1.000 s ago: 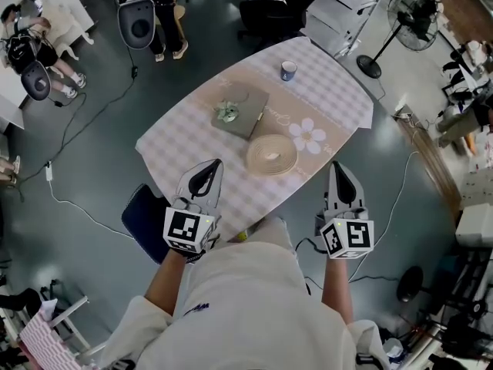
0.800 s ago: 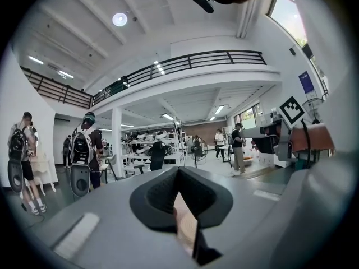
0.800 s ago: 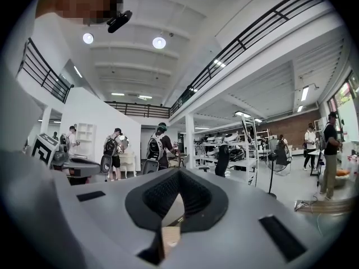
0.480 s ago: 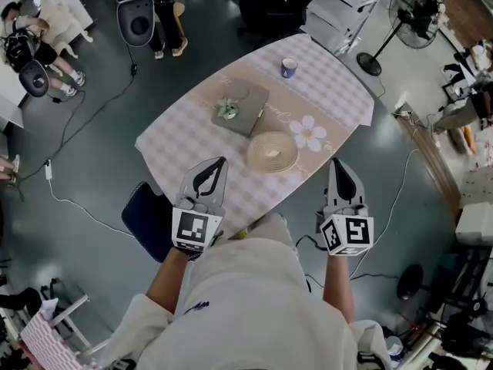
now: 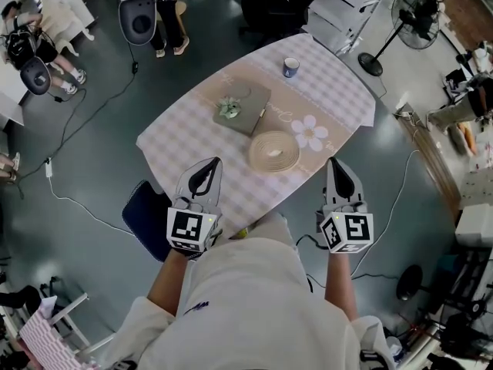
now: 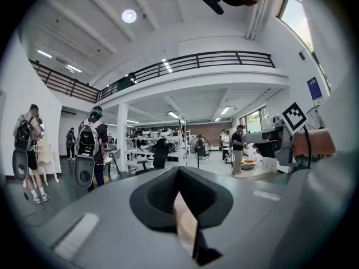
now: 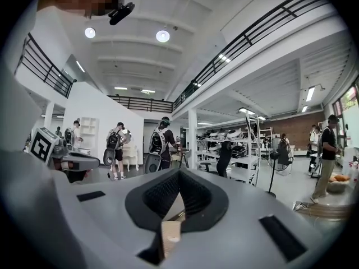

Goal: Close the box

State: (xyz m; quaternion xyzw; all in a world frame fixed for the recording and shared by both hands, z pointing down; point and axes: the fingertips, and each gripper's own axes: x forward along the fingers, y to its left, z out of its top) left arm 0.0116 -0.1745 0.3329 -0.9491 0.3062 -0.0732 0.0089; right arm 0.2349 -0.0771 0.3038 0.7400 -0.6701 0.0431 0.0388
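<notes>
Head view sets the grey box (image 5: 241, 108) mid-desk (image 5: 185, 141), at 1 o'clock from the nearer left claw (image 5: 214, 163) and 10 o'clock from the right claw (image 5: 333, 163); left gripper view, then right gripper view, show each clenched, empty, box unseen.

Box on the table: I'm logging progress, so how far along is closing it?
Done: nothing I can confirm; the grey box lies flat, lid state unclear. In hand: nothing; the left gripper and right gripper hover shut and empty by the table edge. Left: reaching in and closing it.
</notes>
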